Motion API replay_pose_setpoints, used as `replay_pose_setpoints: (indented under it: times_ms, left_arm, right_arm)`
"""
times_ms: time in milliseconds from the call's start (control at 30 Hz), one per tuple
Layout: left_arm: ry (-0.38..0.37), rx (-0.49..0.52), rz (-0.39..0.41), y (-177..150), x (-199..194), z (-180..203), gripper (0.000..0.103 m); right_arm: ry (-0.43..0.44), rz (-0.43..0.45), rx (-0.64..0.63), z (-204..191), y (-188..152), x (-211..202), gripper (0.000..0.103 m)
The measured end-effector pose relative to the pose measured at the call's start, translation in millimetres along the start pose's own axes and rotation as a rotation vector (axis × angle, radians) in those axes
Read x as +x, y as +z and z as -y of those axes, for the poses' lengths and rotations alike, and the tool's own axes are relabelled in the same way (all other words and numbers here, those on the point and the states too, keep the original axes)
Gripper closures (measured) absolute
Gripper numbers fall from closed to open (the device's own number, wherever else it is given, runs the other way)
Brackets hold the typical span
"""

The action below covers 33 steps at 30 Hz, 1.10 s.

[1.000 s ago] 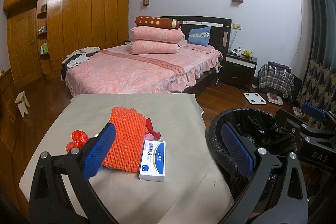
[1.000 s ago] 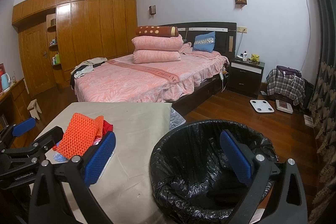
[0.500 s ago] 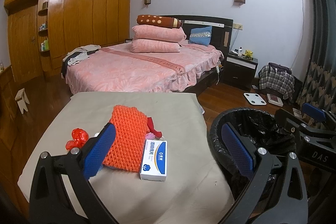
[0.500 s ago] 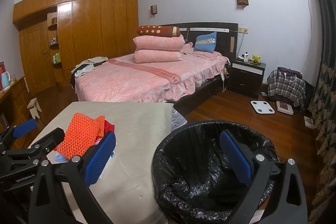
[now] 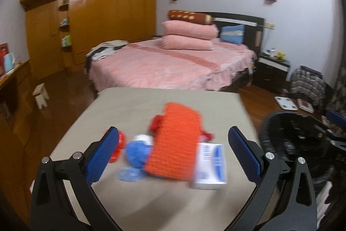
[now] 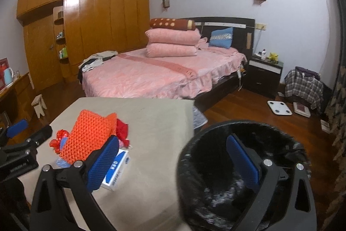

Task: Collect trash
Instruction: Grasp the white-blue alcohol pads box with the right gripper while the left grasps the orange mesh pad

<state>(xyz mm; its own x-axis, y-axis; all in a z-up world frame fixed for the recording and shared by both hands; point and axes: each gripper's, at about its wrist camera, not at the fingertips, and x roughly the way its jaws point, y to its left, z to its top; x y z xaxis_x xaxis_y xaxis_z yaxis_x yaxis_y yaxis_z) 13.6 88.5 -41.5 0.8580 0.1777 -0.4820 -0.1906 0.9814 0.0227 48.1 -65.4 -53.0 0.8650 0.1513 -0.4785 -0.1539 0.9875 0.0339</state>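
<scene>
Left gripper (image 5: pixel 173 153) jaws wide, empty, framing trash pile at centre of left wrist view. Orange mesh pad (image 5: pixel 175 140) on table (image 5: pixel 134 101), overlapping white-blue box (image 5: pixel 210 163) at its right; blue wrapper (image 5: pixel 136 151) and red wrapper (image 5: pixel 117 148) at its left. Right gripper (image 6: pixel 173 161) jaws wide, empty, lower frame of right wrist view. Black-lined bin (image 6: pixel 216 166) lower right, beside table edge.

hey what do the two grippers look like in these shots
Both match: the left gripper and right gripper have black angular frames with triangular cut-outs and silver bolt heads. Each finger carries a blue textured pad. The left one's black body carries small, unreadable white lettering in the right wrist view. No cables or sleeves show.
</scene>
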Motion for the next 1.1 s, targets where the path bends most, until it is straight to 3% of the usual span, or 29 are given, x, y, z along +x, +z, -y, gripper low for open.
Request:
replay_pose_setpoints:
  times_ms: [133, 233, 367, 833, 1100]
  left_arm:
    - [0.054, 0.027, -0.030, -8.7, 22.2, -26.9, 0.005]
    - [0.052, 0.027, -0.042, -16.0, 34.9, -42.8, 0.005]
    - [0.057, 0.043, -0.071, -29.2, 55.9, -51.9, 0.005]
    - [0.037, 0.000, -0.102, -50.8, 85.4, -69.3, 0.005]
    - [0.023, 0.004, -0.100, -51.1, 89.9, -67.6, 0.005]
  right_arm:
    - [0.037, -0.022, -0.023, -30.5, -7.9, 26.9, 0.006]
    - [0.042, -0.023, -0.046, -47.9, -15.7, 41.2, 0.006]
    - [0.052, -0.085, -0.052, -68.1, -34.9, 71.6, 0.008]
    - [0.135, -0.214, -0.146, -110.6, -67.2, 100.9, 0.009]
    - [0.127, -0.266, -0.203, -118.7, -75.4, 109.3, 0.009]
